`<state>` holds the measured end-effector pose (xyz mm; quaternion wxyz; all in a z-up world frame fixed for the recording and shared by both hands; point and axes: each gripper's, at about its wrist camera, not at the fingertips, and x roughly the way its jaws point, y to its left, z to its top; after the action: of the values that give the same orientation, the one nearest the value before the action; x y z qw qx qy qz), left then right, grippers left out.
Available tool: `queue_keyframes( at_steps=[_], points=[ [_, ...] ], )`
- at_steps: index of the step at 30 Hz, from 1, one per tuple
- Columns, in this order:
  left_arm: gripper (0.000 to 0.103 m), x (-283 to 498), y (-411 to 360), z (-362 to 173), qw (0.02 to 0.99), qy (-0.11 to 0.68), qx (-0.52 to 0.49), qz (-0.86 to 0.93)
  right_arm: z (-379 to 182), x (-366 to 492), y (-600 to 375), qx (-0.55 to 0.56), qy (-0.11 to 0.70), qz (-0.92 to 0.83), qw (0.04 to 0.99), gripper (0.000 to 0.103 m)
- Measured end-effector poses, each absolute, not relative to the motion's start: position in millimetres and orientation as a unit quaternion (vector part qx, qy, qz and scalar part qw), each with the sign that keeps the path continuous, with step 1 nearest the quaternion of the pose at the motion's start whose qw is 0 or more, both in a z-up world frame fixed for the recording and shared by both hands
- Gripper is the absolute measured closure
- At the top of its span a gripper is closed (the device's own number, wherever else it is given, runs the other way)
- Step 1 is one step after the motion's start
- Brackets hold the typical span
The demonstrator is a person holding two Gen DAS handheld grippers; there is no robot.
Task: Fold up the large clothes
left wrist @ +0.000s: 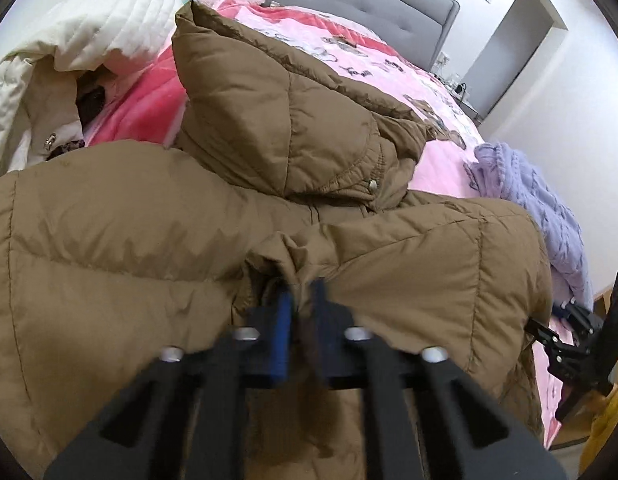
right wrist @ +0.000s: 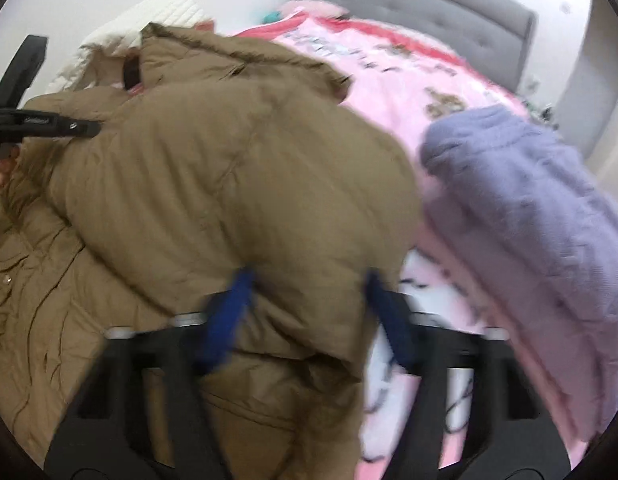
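Bed [left wrist: 425, 16] with a grey tufted headboard, covered by a pink printed blanket [left wrist: 437, 120]. Lying directly on the blanket: a brown padded coat [left wrist: 269, 128], spread beneath and ahead of both pairs of jaws, hood toward the headboard; a lilac knitted garment [right wrist: 529, 200], to the right of the right jaws, just beside the coat; a cream quilted garment [left wrist: 69, 48], heaped beyond the left jaws to their left, touching the coat.
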<state>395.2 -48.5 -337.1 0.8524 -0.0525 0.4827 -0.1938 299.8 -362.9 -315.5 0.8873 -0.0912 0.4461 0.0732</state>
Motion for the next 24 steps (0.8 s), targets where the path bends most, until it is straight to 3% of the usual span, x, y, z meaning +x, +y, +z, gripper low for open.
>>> queue_keyframes(
  at_steps=[2,4,6,9,11,15,16,18,19,20,24],
  points=[
    [0.099,388.3,-49.2,-321.1,0.873,0.456,-0.026,-0.174,-303.3,300.3,-345.6,-0.126,0.426,0.084,0.892,0.087],
    [0.1,378.0,-41.7,-292.6,0.898,0.407,-0.026,-0.164,-293.7,297.3,-336.7,-0.13,0.414,0.09,0.897,0.087],
    [0.1,383.2,-32.1,-285.9,0.893,0.421,-0.045,-0.153,-300.1,302.7,-333.5,-0.128,0.437,0.083,0.886,0.087],
    [0.099,399.6,-36.8,-320.1,0.86,0.492,-0.026,-0.136,-330.2,318.2,-328.3,-0.142,0.49,0.058,0.858,0.079],
    [0.099,402.8,-47.6,-342.8,0.848,0.513,0.006,-0.135,-342.9,326.6,-327.6,-0.138,0.522,0.054,0.84,0.064],
    [0.098,399.0,-62.2,-347.9,0.852,0.502,0.058,-0.134,-328.3,325.0,-337.5,-0.101,0.52,0.054,0.846,0.063],
    [0.093,396.5,-60.4,-344.0,0.855,0.498,0.058,-0.134,-316.7,319.4,-342.7,-0.088,0.502,0.055,0.859,0.063],
    [0.07,387.9,-50.8,-330.6,0.862,0.485,0.049,-0.136,-290.4,306.1,-353.4,-0.063,0.46,0.059,0.884,0.061],
    [0.055,381.5,-45.3,-320.3,0.87,0.473,0.047,-0.129,-273.4,298.5,-360.2,-0.047,0.43,0.057,0.9,0.051],
    [0.054,375.4,-41.5,-310.9,0.88,0.456,0.047,-0.125,-262.0,295.0,-365.2,-0.035,0.407,0.055,0.911,0.04],
    [0.05,356.3,-48.2,-271.7,0.911,0.377,0.03,-0.166,-240.6,312.8,-375.6,-0.008,0.342,0.06,0.938,0.042]
  ],
)
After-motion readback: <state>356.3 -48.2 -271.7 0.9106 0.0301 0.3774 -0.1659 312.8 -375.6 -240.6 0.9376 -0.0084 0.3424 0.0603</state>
